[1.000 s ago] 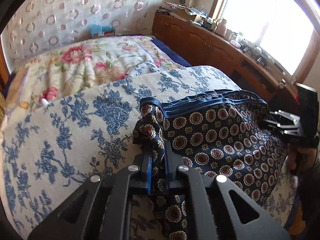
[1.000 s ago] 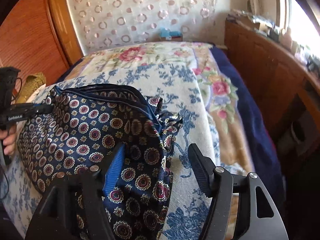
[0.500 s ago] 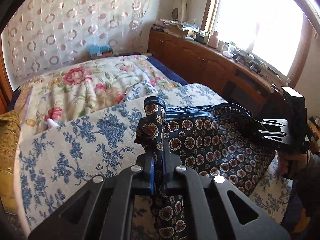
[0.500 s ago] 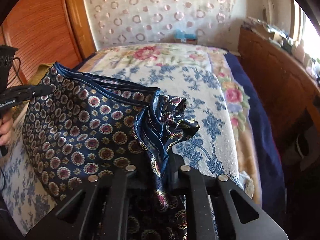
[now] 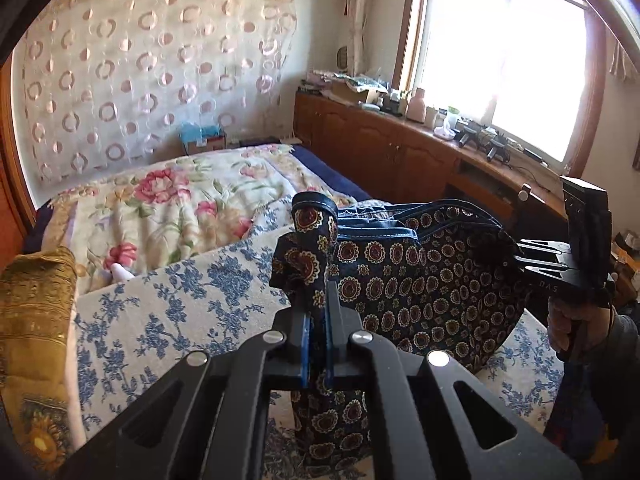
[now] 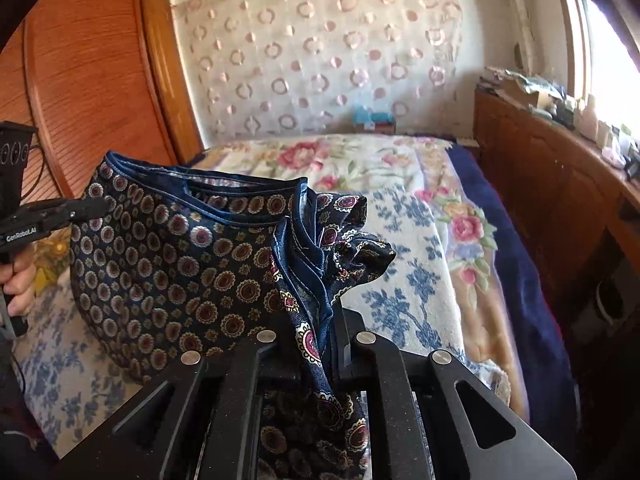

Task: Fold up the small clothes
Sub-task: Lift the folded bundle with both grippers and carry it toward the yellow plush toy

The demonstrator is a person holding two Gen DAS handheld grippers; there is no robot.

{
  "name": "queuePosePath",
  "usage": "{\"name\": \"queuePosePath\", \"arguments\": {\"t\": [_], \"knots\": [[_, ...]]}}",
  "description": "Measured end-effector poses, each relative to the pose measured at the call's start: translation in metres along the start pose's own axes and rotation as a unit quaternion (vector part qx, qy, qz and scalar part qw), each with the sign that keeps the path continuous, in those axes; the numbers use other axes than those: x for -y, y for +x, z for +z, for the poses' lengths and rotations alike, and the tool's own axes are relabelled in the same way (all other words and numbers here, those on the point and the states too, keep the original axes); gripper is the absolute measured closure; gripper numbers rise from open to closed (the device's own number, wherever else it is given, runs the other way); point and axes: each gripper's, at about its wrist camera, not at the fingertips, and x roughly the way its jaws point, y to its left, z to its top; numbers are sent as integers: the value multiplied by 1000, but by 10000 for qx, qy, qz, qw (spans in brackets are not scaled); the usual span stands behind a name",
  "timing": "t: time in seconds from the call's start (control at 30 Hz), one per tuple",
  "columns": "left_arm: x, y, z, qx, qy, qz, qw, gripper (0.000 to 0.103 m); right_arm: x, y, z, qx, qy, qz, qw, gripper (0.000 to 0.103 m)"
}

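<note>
Fingers of the left gripper [image 5: 316, 344] sit at the bottom of the left cam pic, pinched tight on one corner of the dark blue cloth [image 5: 424, 292] w/ round red & gold dots. A bunched bit of cloth sticks up just past the tips, & some hangs down under them.

Right gripper [image 6: 320, 340] does the same in its own cam pic: jaws squeezed together on the other corner, w/ a crumpled flap & blue hem poking up just past it. So both grippers grip the cloth, one at each end. It hangs between them like a little hammock, its blue-edged top rim stretched across & its belly drooping toward the bed.

In the left cam pic a hand [image 5: 564, 328] holds the right gripper's handle on the right side. In the right cam pic another hand [image 6: 18, 280] holds the left gripper's handle at the left edge.

Under the cloth lies a cream sheet w/ blue flowers [image 5: 172, 308]. A gold pillow [image 5: 32, 320] sits to the left. Farther back is a blanket w/ pink roses [image 5: 176, 200]. Past the bed, a curtain w/ pink rings [image 5: 152, 72] covers the wall. A wood cabinet [image 5: 380, 148] w/ small stuff on top runs under a bright window [image 5: 504, 64].
</note>
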Motion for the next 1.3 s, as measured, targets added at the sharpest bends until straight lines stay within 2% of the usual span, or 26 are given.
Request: {"name": "queuePosePath", "arguments": {"t": [0.3, 0.53, 0.7, 0.93, 1.13, 1.3], "knots": [[-27, -60, 0, 435, -144, 395, 9982, 100, -44, -7, 41, 362, -527, 295, 9975, 97], [-77, -109, -19, 686, -435, 1000, 9917, 100, -113, 20, 87, 554, -1213, 722, 9884, 97], [-118, -140, -32, 880, -725, 1483, 9823, 100, -164, 49, 117, 610, -1737, 1016, 9776, 97], [-167, -166, -61, 1028, -1231, 1941, 9678, 100, -253, 111, 163, 662, -2586, 1448, 9528, 97], [-194, -173, -104, 1072, -1736, 2317, 9511, 100, -329, 166, 176, 586, -3166, 1719, 9310, 97], [-202, -172, -131, 1075, -1978, 2505, 9416, 100, -379, 205, 182, 489, -3384, 1874, 9209, 97]]}}
